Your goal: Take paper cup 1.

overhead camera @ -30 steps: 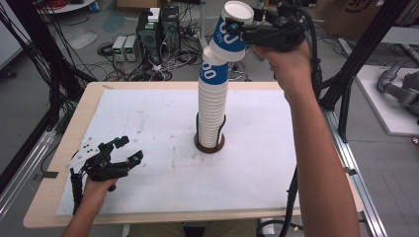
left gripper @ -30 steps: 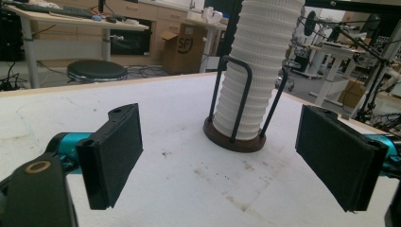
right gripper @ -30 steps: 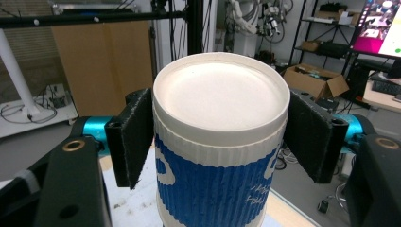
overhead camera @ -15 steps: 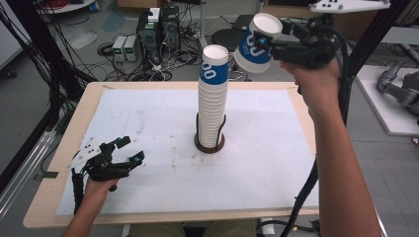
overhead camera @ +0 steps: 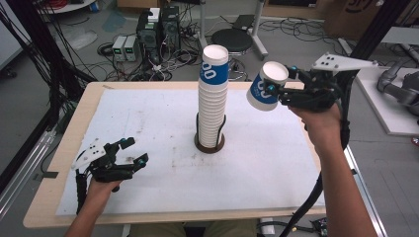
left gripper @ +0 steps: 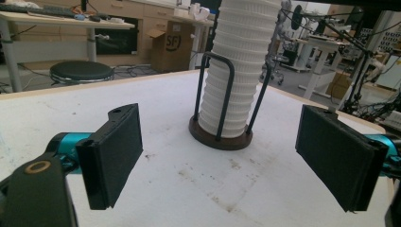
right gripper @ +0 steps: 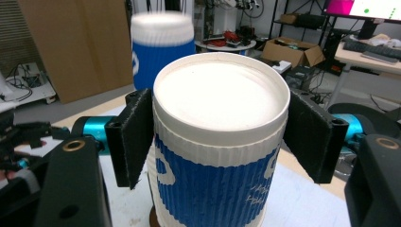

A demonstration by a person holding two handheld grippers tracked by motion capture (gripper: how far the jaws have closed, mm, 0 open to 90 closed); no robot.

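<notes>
Right gripper (overhead camera: 282,92) jaws clamp a cup (overhead camera: 265,87) aloft, base up, axis tilted, right of the upright stack (overhead camera: 213,98). Left gripper (overhead camera: 132,153) jaws wide, on the surface (overhead camera: 276,163).

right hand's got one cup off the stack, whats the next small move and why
Probably lower the cup onto a bare part of the white mat right of the stack, then open. The right tongs hold it in the air, upside down and tilted, clear of the stack, with open mat beneath. The left tongs rest open at the near left, too far to take it.
</notes>
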